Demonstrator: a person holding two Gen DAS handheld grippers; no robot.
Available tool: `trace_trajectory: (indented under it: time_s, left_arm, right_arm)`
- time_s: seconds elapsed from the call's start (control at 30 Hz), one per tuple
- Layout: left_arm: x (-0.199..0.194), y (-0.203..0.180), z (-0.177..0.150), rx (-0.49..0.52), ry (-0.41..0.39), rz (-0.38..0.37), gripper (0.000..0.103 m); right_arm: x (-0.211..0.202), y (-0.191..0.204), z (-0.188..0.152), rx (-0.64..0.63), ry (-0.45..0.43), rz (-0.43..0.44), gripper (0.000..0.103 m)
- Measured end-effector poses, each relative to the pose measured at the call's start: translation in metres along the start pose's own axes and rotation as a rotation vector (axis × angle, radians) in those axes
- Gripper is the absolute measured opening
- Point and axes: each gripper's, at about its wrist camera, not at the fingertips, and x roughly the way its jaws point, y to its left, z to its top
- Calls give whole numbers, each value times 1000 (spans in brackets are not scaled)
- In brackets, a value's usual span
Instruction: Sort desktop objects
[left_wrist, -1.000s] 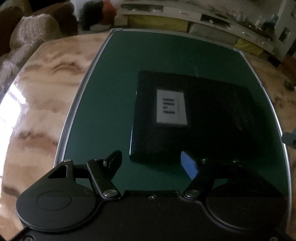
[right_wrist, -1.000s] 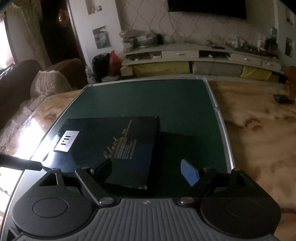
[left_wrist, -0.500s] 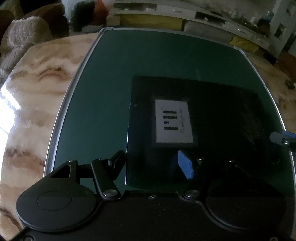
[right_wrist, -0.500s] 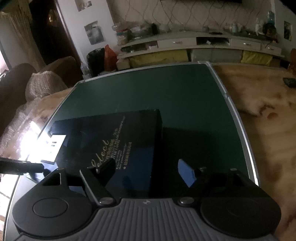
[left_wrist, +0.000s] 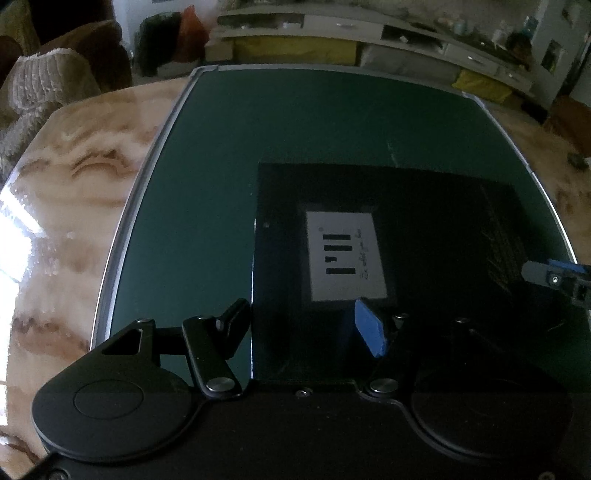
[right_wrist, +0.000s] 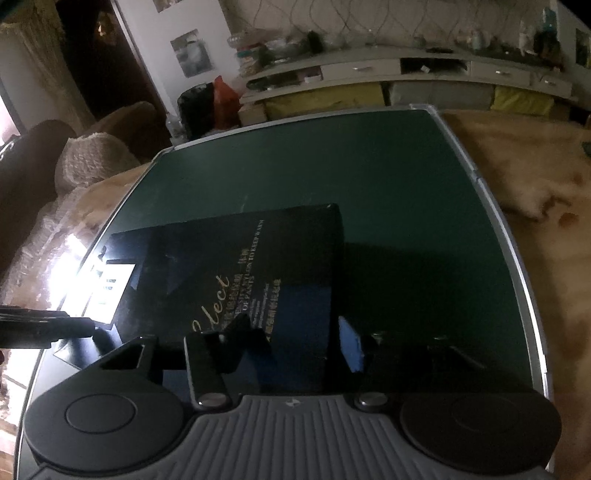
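My left claw (left_wrist: 301, 326) is spread wide, its dark finger just off the left edge of the flat black box (left_wrist: 424, 236) and its blue-padded finger (left_wrist: 369, 332) over the box's top near the white label (left_wrist: 345, 254); whether either finger touches the box I cannot tell. The box lies flat on the dark green mat (left_wrist: 207, 192), which covers the marbled desk (left_wrist: 70, 192). My right claw (right_wrist: 295, 339) also gapes wide over the near right part of the box (right_wrist: 236, 266), its dark finger above the gold lettering and its blue pad (right_wrist: 351, 345) at the box's right edge. The tip of the right claw shows at the right border of the left wrist view
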Motion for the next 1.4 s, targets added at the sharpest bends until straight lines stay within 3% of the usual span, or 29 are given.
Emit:
trace_trajectory:
  time_s: [0.27, 0.3, 0.37, 0.43, 0.57, 0.6, 0.67, 0.73, 0.77, 0.9, 1.07, 1.23, 1.4]
  left_arm:
    - [-2, -11, 0, 55, -20, 40, 62]
    - [-3, -14, 0, 72, -27, 42, 56]
    - [-7, -21, 0, 98, -21, -77, 46]
    - [-11, -37, 1, 112, -8, -119, 43]
    - [-22, -59, 5, 165, -63, -36, 44]
    - [-28, -56, 8, 156, -81, -30, 48]
    - [-37, -40, 13, 132, -103, -3, 60]
    - [-40, -18, 18, 104, -109, 43, 68]
    - [-39, -6, 20, 86, -101, 63, 70]
    - [-22, 42, 22, -38, -31, 71, 70]
    - [-1, 57, 19, -90, 16, 11, 70]
    - [10, 55, 22, -102, 13, -46, 73]
    - [20, 52, 22, -110, 13, -107, 71]
  right_arm:
    - [0, 8, 0, -9, 1, -9, 55]
    - [0, 10, 0, -7, 1, -13, 55]
    - [0, 16, 0, -2, 1, -20, 49]
    - [0, 21, 1, 2, 0, -27, 39]
    - [0, 31, 2, 11, -1, -41, 36]
    - [0, 34, 2, 14, -1, -45, 36]
    - [0, 36, 3, 18, 0, -47, 38]
    - [5, 22, 9, 20, 9, -34, 50]
    - [6, 20, 8, 20, 8, -35, 57]
    - [9, 10, 7, 52, 0, -1, 58]
    - [14, 12, 7, 41, 1, 16, 60]
    - [22, 17, 8, 30, 4, 31, 60]
    - [23, 20, 7, 21, 3, 42, 67]
